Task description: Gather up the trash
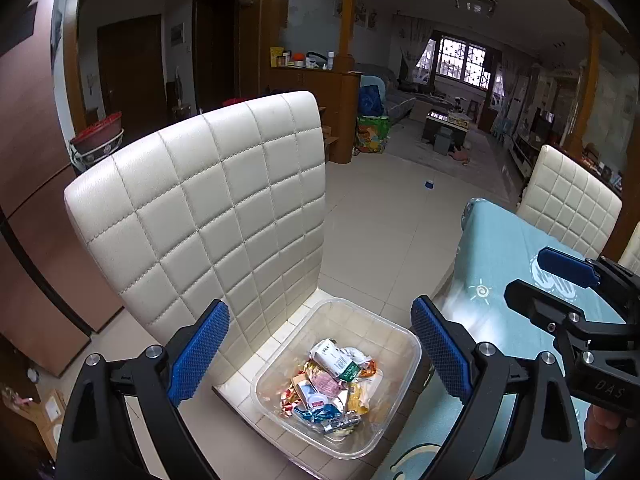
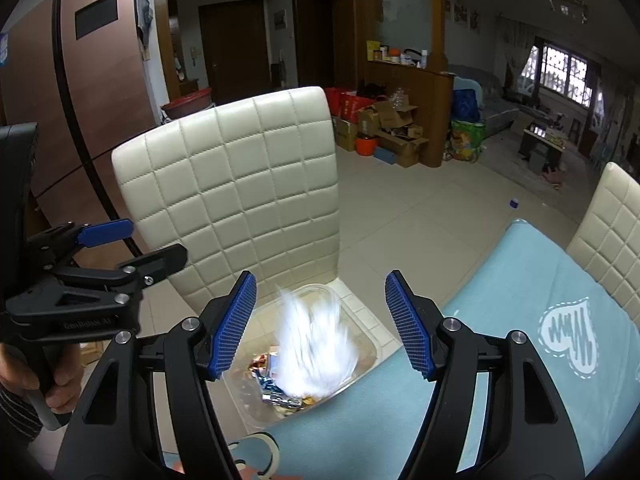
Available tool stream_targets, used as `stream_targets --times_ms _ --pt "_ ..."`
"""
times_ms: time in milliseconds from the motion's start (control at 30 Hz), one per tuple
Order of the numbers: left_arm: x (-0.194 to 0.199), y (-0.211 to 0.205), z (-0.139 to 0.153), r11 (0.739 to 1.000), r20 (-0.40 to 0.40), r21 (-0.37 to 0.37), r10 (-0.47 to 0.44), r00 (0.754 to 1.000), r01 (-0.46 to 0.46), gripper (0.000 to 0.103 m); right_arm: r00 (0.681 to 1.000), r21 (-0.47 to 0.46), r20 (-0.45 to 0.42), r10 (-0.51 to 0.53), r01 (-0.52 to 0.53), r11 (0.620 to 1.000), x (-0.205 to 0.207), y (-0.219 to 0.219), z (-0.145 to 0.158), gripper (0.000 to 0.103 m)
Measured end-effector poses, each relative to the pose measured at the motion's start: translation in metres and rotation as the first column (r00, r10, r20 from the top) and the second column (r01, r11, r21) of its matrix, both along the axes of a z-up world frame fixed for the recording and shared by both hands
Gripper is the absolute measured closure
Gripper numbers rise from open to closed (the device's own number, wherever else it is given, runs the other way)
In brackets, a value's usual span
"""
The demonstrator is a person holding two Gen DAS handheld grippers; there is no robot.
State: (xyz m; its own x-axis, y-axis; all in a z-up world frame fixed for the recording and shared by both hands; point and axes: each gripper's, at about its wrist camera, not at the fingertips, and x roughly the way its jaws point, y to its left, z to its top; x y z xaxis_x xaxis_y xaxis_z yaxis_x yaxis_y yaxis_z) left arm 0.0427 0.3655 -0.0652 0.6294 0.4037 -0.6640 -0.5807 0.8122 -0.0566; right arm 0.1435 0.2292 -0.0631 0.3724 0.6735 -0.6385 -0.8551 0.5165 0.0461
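Behind the clear bin [image 1: 404,344] rises a quilted chair back [image 1: 208,208].

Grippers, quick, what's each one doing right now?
Left gripper: jaws open, empty.
Right gripper: jaws open, a blurred white piece dropping toward the bin.

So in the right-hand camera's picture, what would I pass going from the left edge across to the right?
The other handheld gripper → white quilted chair back → clear tub of wrappers on the seat, with a blurred white scrap over it → blue tablecloth → a second white chair.
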Motion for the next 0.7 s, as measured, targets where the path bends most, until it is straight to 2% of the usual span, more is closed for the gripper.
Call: stream_targets --times_ms 167,367,433,600,700 --pt "0.0 -0.004 0.002 1.0 0.01 -0.011 -0.007 1.0 0.007 0.013 0.999 -0.005 -0.007 -0.039 0.039 0.999 0.003 -0.012 0.002 0.034" --pt "0.003 -0.022 0.015 0.999 0.028 0.015 -0.041 0.999 0.041 0.013 0.993 0.003 -0.016 -0.114 0.115 0.993 0.005 -0.036 0.01 0.028" --pt "0.004 -0.028 0.02 0.998 0.034 0.024 -0.05 0.998 0.05 0.013 0.99 0.006 -0.005 -0.142 0.142 0.99 0.003 -0.046 0.016 0.023" --pt "0.004 -0.052 0.035 0.994 0.047 0.08 -0.076 0.996 0.072 0.013 0.97 0.019 0.027 -0.241 0.24 0.971 -0.003 -0.073 0.035 0.017" --pt "0.001 -0.071 0.045 0.987 0.064 0.111 -0.121 0.991 0.113 0.013 0.953 0.02 0.041 -0.299 0.298 0.954 -0.006 -0.093 0.045 0.009"
